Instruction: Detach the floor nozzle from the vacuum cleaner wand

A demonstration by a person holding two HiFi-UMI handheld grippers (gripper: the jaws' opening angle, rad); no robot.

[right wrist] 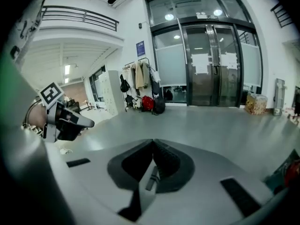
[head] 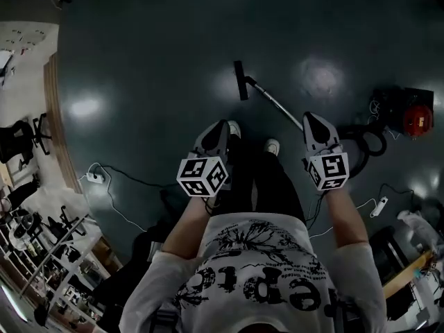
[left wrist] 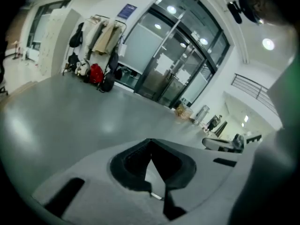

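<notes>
The floor nozzle (head: 240,80) lies on the floor (head: 152,61) ahead of the feet (head: 272,146), its wand (head: 276,105) slanting right toward the canister (head: 417,118)

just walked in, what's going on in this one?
A person stands on a dark floor with a gripper in each hand. The left gripper and right gripper are both shut and hold nothing. Ahead on the floor lies the floor nozzle, on the end of the wand, with the hose leading to the red canister. Neither gripper is on any of it, so detaching has not yet begun.
</notes>
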